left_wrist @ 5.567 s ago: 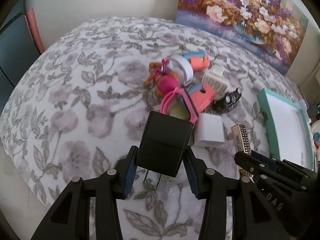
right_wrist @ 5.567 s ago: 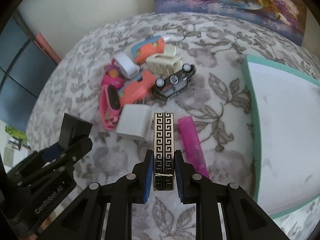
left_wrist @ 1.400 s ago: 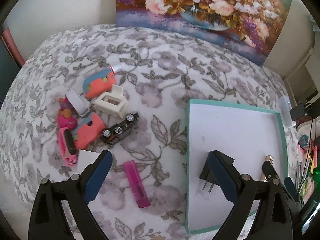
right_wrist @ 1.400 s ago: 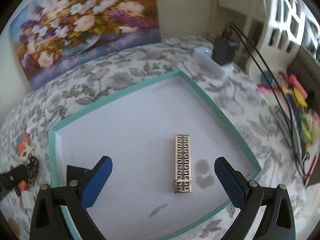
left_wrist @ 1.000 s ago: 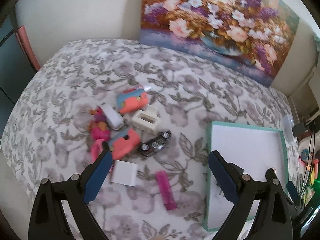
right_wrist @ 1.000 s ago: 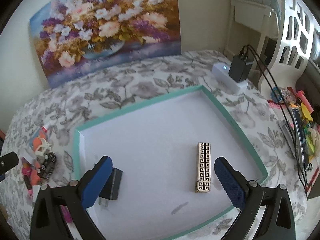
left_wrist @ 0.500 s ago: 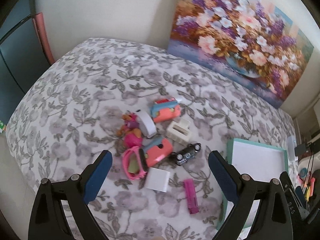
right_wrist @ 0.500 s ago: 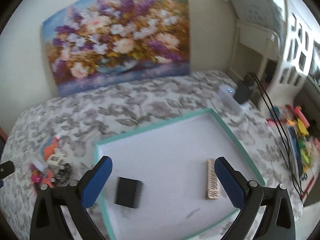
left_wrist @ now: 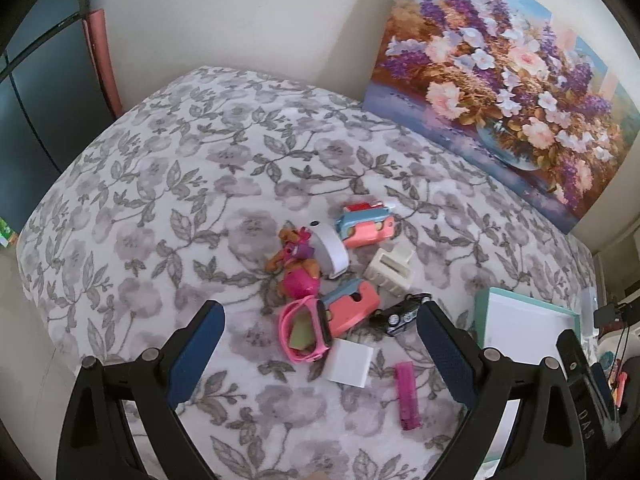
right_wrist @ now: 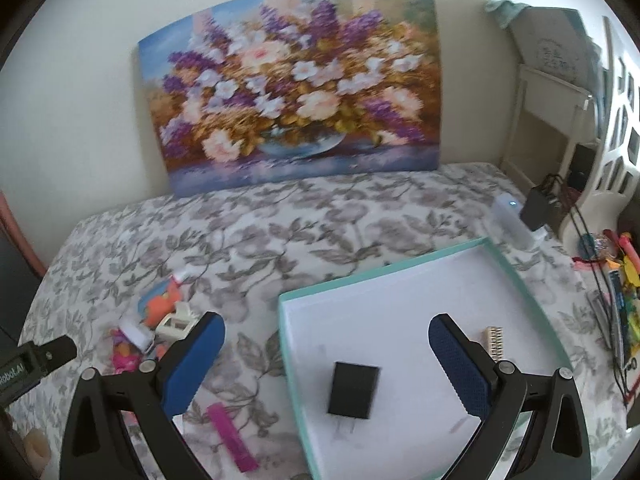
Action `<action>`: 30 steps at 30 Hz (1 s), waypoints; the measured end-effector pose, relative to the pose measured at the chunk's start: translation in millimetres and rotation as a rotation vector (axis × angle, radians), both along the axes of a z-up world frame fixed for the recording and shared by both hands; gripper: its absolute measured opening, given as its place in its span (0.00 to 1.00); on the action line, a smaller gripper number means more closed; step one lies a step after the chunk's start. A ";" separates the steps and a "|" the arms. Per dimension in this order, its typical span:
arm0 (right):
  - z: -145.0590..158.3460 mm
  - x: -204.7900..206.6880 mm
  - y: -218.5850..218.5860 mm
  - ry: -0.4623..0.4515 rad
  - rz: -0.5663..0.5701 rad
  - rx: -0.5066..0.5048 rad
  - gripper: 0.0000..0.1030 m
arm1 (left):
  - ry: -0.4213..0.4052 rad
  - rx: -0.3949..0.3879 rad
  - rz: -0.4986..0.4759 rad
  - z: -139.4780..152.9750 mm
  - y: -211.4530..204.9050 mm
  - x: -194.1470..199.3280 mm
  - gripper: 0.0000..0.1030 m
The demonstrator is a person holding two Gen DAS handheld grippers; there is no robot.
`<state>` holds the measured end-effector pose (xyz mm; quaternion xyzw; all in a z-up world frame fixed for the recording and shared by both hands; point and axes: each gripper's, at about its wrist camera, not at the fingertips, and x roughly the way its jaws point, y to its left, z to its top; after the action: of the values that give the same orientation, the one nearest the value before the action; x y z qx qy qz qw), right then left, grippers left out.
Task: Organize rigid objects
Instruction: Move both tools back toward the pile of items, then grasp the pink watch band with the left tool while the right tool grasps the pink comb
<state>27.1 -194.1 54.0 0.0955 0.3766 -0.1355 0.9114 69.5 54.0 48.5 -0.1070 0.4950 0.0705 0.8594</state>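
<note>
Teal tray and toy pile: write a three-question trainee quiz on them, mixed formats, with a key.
1. True or false: the black charger lies inside the teal tray.
2. Multiple choice: what do the left gripper and the right gripper hold?
A. a toy each
B. nothing, both are open
C. the tray between them
3. Fill in: in the left wrist view, the flat white block lies between the pink watch and the pink ______.

Key
1. True; the patterned gold bar is in there too.
2. B
3. Stick; it lies on the flowered cloth, outside the tray.
</note>
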 end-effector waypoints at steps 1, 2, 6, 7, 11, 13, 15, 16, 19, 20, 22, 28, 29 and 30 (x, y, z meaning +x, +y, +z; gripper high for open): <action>-2.4 0.1 3.2 0.004 0.007 -0.006 1.00 | 0.004 0.000 0.005 -1.2 2.2 0.2 0.94; -6.3 1.0 6.8 0.013 0.014 -0.009 1.00 | 0.011 0.002 0.014 -2.8 4.9 0.5 0.94; -18.1 5.3 16.1 0.042 0.040 0.001 1.00 | 0.018 0.006 0.032 -5.6 12.6 -0.1 0.94; -21.9 6.7 18.8 0.053 0.047 -0.003 1.00 | 0.019 0.007 0.032 -5.9 13.5 -0.2 0.94; -29.0 9.8 25.9 0.072 0.086 0.014 1.00 | 0.026 0.012 0.038 -8.2 17.2 0.1 0.94; -31.6 11.1 29.5 0.083 0.103 0.021 1.00 | 0.030 0.017 0.039 -10.0 18.9 0.3 0.94; -35.7 12.7 34.1 0.102 0.119 0.017 1.00 | 0.038 0.022 0.038 -12.5 20.3 0.4 0.94; -37.8 13.3 35.9 0.112 0.127 0.016 1.00 | 0.043 0.025 0.038 -14.0 21.1 0.4 0.94; -43.3 13.9 41.7 0.131 0.169 0.035 1.00 | 0.061 0.025 0.050 -19.7 26.9 0.7 0.94; -44.0 13.9 43.5 0.136 0.172 0.033 1.00 | 0.068 0.025 0.055 -22.2 29.2 0.9 0.94; -46.2 14.6 47.5 0.146 0.188 0.037 1.00 | 0.088 0.025 0.061 -28.4 31.9 1.9 0.94; -67.7 16.1 68.5 0.232 0.264 0.051 1.00 | 0.177 -0.010 0.064 -58.9 33.7 8.6 0.94; -71.6 15.8 72.5 0.244 0.276 0.044 0.99 | 0.193 -0.018 0.066 -64.1 34.2 9.9 0.94; -75.0 15.4 75.9 0.254 0.288 0.035 0.96 | 0.200 -0.021 0.068 -66.7 34.2 10.5 0.94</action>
<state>42.5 -118.2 -21.0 0.0388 0.5008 -0.0080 0.8646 80.0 88.2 -18.2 -0.1253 0.5751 0.1047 0.8016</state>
